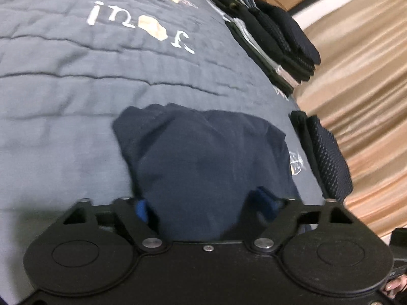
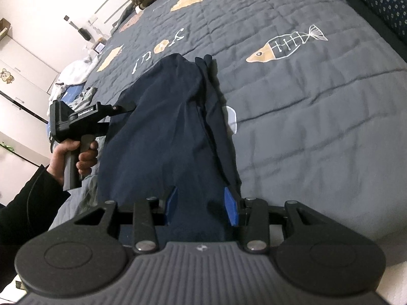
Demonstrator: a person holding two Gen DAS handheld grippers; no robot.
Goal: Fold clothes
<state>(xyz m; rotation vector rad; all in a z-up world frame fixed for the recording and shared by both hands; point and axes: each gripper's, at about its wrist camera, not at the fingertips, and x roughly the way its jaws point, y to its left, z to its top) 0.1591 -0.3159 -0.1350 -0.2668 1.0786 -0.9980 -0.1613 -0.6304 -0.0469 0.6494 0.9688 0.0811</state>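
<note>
Lying long on the grey bed quilt [image 2: 318, 132], the dark blue garment [image 2: 162, 132] has open room on its right. The right tongs [image 2: 201, 203] gape wide over its near end. The left tongs [image 1: 203, 203] also stand wide — cloth bunched between them. A folded pile [image 1: 274, 38] lines the bed's edge by tan curtains [image 1: 361, 81].

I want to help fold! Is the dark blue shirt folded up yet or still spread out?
Partly folded. The shirt lies in a long narrow strip on the bed cover, its sides doubled over, not yet a small stack.
</note>
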